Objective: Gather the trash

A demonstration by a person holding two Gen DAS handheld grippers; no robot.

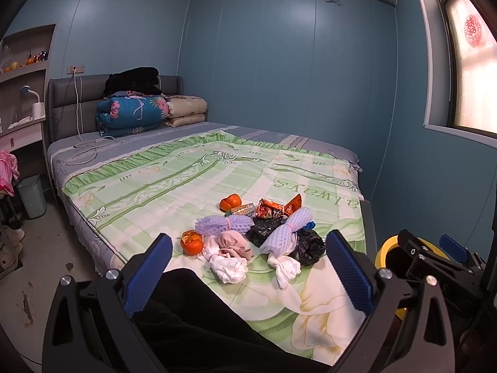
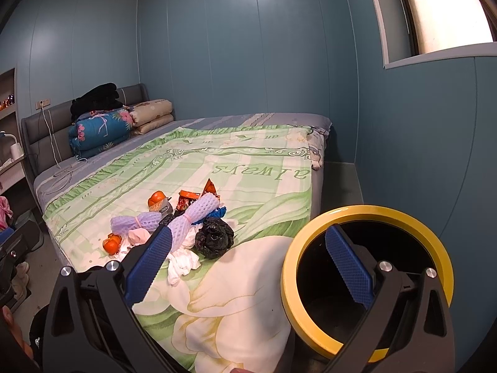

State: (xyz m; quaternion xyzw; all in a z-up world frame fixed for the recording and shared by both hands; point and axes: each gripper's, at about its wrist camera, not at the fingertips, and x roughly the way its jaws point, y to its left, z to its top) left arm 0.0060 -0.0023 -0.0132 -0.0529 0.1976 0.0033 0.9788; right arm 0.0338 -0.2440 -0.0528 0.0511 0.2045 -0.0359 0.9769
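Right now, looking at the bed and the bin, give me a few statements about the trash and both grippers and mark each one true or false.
1. Both the left gripper and the right gripper are open and hold nothing. True.
2. The trash pile already lies inside the yellow-rimmed bin. False: it lies on the green bedspread, and the bin stands off the bed's near corner.
3. Two purple foam nets are in the pile. True.
4. The crumpled black bag sits by the headboard. False: it lies at the pile's near edge, by the white tissues.
5. An orange peel lies at the pile's left end. True.
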